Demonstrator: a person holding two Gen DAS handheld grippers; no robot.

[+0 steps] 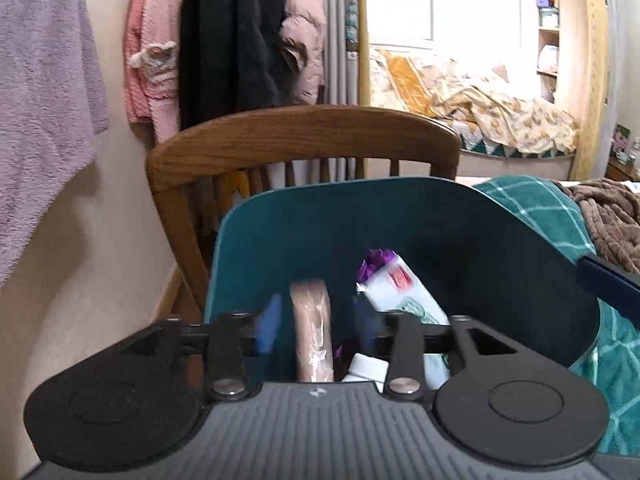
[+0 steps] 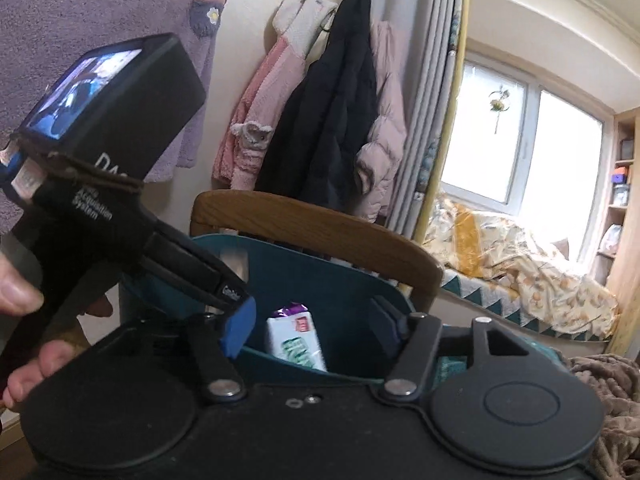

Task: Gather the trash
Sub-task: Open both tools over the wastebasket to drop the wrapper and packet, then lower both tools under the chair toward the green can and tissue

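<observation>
A: Looking along our left gripper (image 1: 316,320), we see a dark teal plastic bin (image 1: 480,240) with rounded walls, in front of a brown wooden chair back (image 1: 304,136). Its blue-padded fingers (image 1: 268,324) hang spread apart over the bin's mouth, clasping nothing.

B: What lies inside?

A: Trash. A white packet with a purple foil end and a red label (image 1: 400,288) leans tilted against the far wall. Beside it stands a tan tube-like wrapper in clear film (image 1: 312,336), between our fingers, touching neither as far as we can tell. Low down is a small white bottle (image 1: 368,368).

B: And our right gripper (image 2: 316,332)?

A: Released too, fingers wide, over the near rim of the same bin (image 2: 344,280). From there we see the white packet (image 2: 296,340) again, green print on its lower half. The left gripper (image 2: 236,328) reaches in from the left, its blue pad at the bin's rim. Pink and black coats (image 2: 320,120) hang on the wall behind.
</observation>
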